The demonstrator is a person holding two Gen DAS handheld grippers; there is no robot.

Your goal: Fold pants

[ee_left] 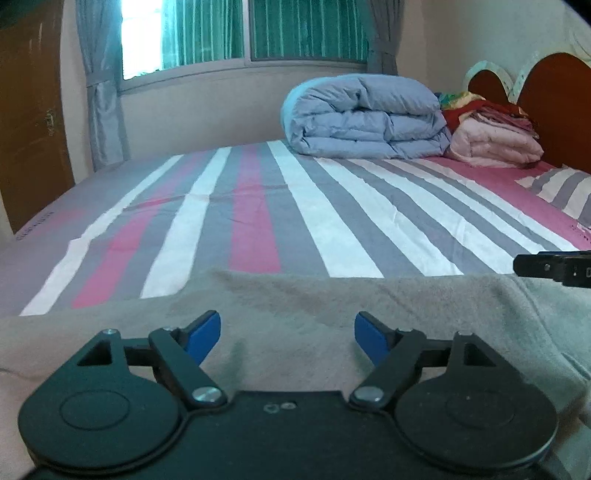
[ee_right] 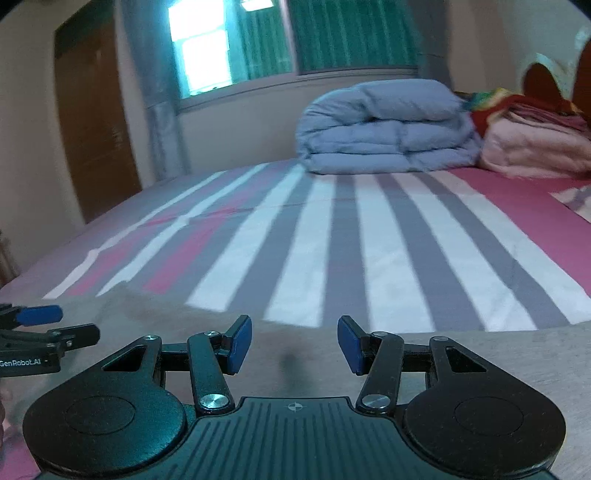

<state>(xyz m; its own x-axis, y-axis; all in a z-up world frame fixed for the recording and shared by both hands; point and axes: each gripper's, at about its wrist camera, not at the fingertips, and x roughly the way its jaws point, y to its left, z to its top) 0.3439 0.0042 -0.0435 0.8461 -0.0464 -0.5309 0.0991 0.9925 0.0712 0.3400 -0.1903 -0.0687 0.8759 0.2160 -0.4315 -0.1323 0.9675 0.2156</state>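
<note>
Here we hold our left gripper (ee_left: pixel 287 338) and our right gripper (ee_right: pixel 294 345) side by side just above the grey pants (ee_left: pixel 332 306), both with their blue pads spread wide and pinching nothing. The pants lie flat across the near edge of the bed (ee_left: pixel 258 206), on its pink, white and grey striped sheet. At the far end a folded blue duvet (ee_left: pixel 365 114) sits beside a pink folded blanket (ee_left: pixel 495 144), under the window (ee_left: pixel 243 33).
</note>
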